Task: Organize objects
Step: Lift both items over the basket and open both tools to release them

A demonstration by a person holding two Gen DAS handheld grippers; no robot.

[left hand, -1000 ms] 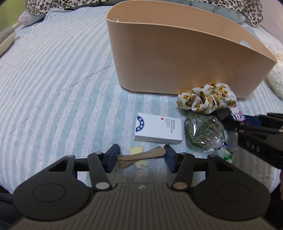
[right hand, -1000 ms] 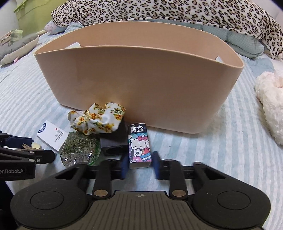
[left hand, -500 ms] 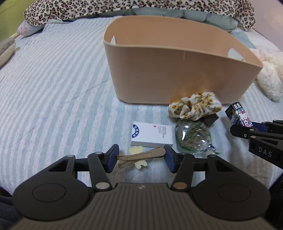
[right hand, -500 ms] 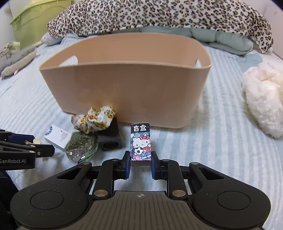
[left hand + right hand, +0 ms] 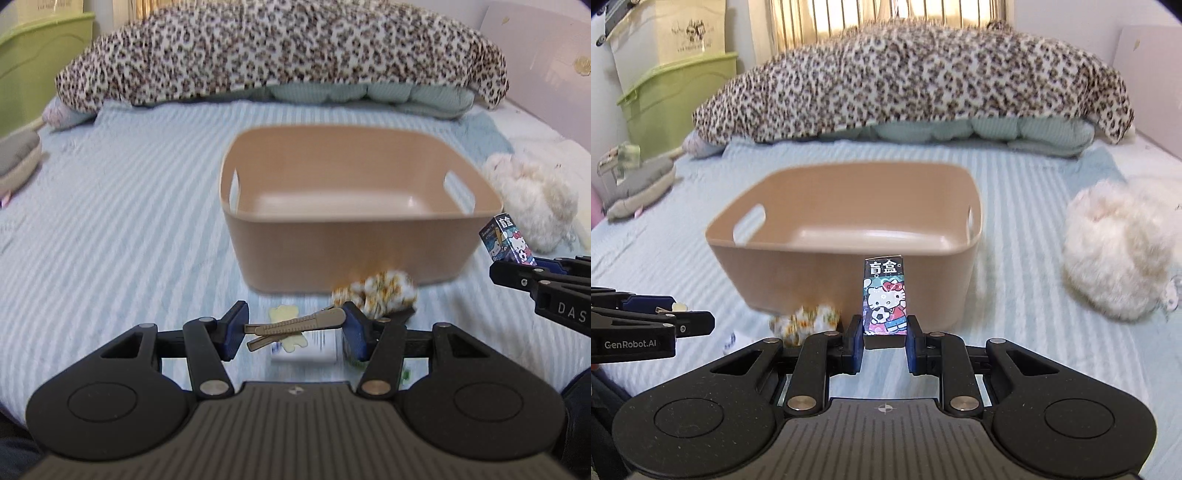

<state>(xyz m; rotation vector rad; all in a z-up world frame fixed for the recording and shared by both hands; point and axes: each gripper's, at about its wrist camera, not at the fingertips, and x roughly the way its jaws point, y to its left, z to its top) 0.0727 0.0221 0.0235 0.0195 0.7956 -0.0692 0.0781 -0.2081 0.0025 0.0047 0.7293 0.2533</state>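
A tan plastic basket (image 5: 354,251) (image 5: 798,273) with cut-out handles stands on the striped bed, its inside bare. My left gripper (image 5: 295,326) is shut on a tan hair clip (image 5: 295,325) with a pale yellow bear charm, held crosswise above the bed in front of the basket. My right gripper (image 5: 884,343) is shut on a small cartoon-cat box (image 5: 885,299) (image 5: 508,242), held upright at about the basket's rim height. Below lie a floral scrunchie (image 5: 384,291) (image 5: 809,319), a white carton (image 5: 310,349) and a partly hidden green packet.
A fluffy white plush (image 5: 1115,243) (image 5: 532,199) lies right of the basket. A leopard-print blanket (image 5: 912,85) over green pillows fills the back. A green storage bin (image 5: 672,99) and a grey cushion (image 5: 639,184) sit at the left edge.
Both grippers have risen with their loads, the hair clip and the cartoon box. The views now look down into the basket, and the items on the bed have dropped lower in frame.
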